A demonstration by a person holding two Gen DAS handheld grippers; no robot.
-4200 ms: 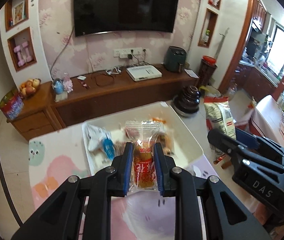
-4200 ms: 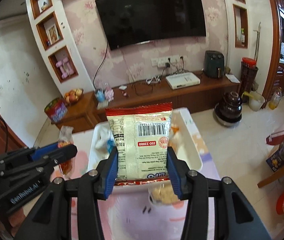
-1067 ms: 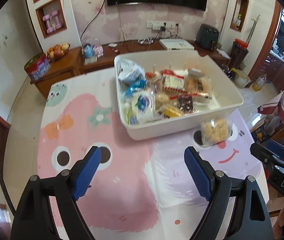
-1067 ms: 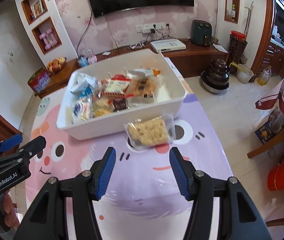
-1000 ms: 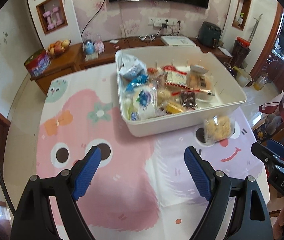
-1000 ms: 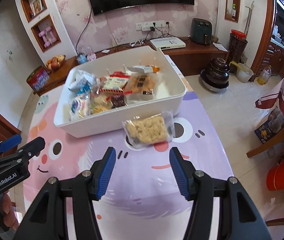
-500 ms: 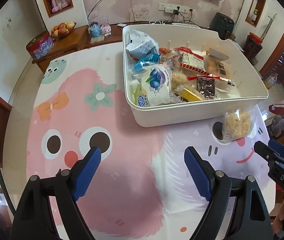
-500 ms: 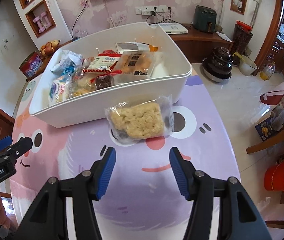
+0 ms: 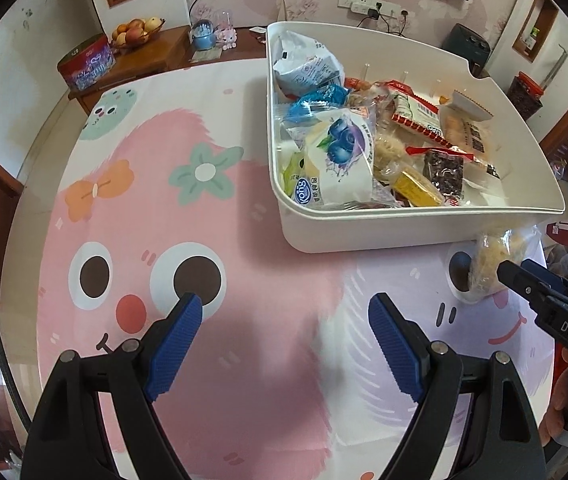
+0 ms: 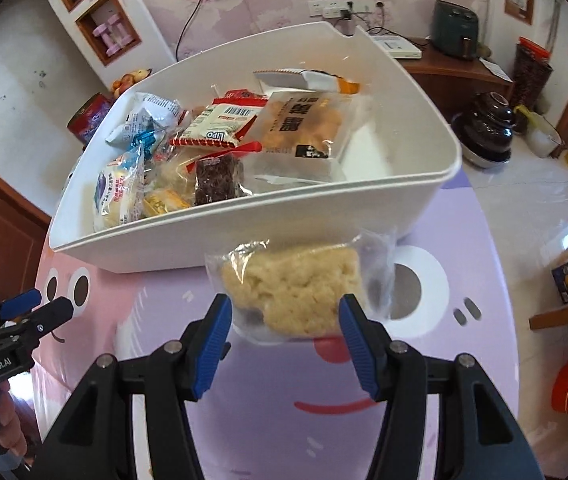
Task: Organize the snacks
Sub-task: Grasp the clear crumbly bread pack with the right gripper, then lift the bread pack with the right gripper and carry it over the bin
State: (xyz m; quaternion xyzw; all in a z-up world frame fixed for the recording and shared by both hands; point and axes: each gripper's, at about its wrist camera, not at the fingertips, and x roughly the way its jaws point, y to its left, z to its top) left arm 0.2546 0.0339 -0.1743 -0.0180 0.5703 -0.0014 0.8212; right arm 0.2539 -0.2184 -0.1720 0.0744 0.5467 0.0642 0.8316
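Here, rice-cake packet (image 10: 291,288) between opening right hand-held gripper (image 10: 284,332) jaws.

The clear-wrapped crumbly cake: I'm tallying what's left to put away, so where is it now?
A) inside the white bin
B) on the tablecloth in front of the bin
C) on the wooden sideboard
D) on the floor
B: the clear-wrapped cake lies on the tablecloth against the white bin front wall, with the right gripper straddling it.

bin (image 9: 347,236): white | tablecloth (image 9: 132,184): pink-lilac cartoon faces | rice cake (image 10: 295,288): pale yellow
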